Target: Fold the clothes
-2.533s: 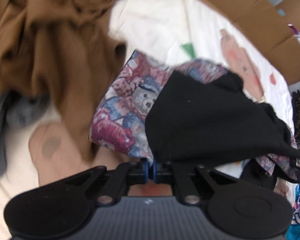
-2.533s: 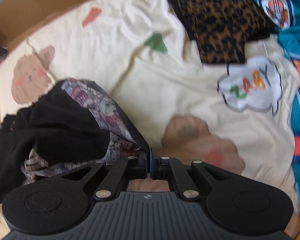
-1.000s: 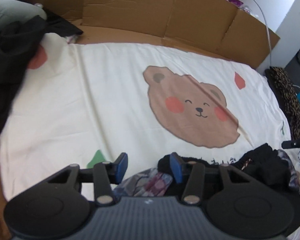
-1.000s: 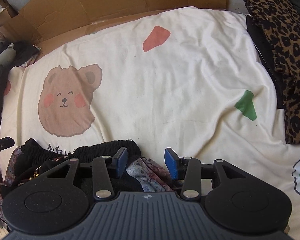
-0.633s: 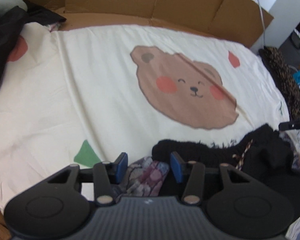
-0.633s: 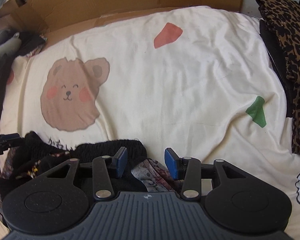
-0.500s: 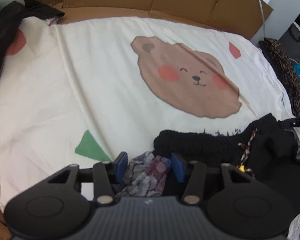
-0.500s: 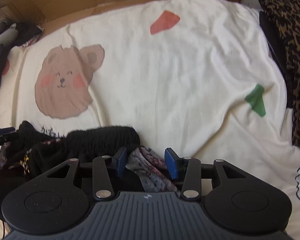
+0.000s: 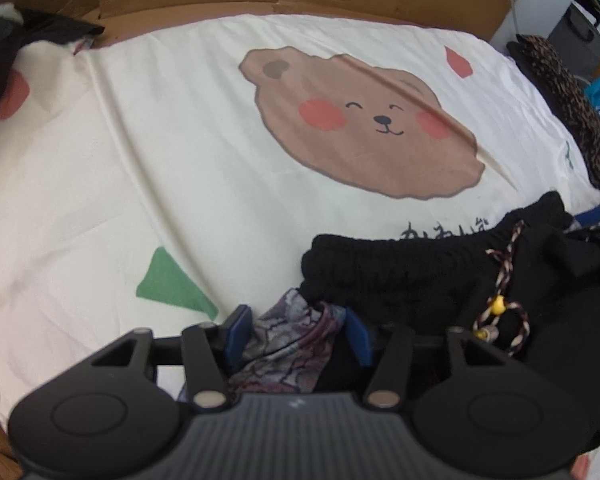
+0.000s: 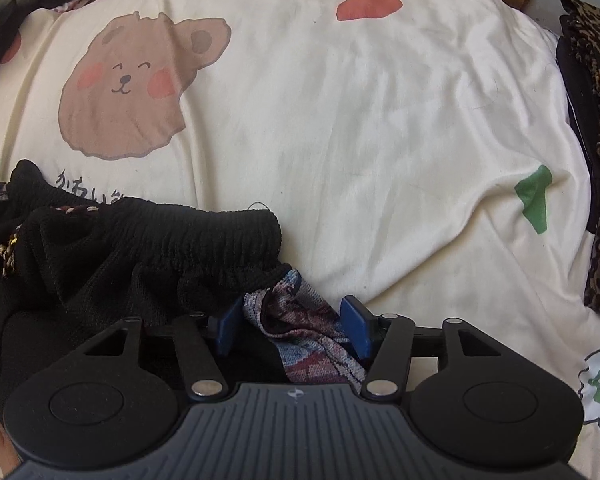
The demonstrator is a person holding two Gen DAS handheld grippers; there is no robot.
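Left wrist view is showing the bed sheet [image 9: 172,128], cream with a big bear print, spreading under everything; it is looking soft and giving, so anything pressed on it will be sinking a little. Along its right edge a leopard-print garment [image 9: 568,108] is lying folded, well apart from the work.

Near the bottom of both views the shorts [image 9: 400,268] are lying bunched, black lining and ribbed elastic waistband facing up, patterned tapestry-like cloth peeking out at each end. Judging by the folds, the shorts are light and limp, draping wherever they are not supported, with the waistband the thickest, least slippery part to be pinching. The braided drawstring [image 9: 500,308] is trailing loose over the black cloth and could be snagging.

The left gripper [image 9: 296,332] is sitting with its jaws wide, a patterned corner lying between them unclamped. The right gripper [image 10: 294,326] is doing likewise at the opposite end, jaws wide around the other patterned corner. Taking both waistband corners looks the sound hold for spreading the shorts flat
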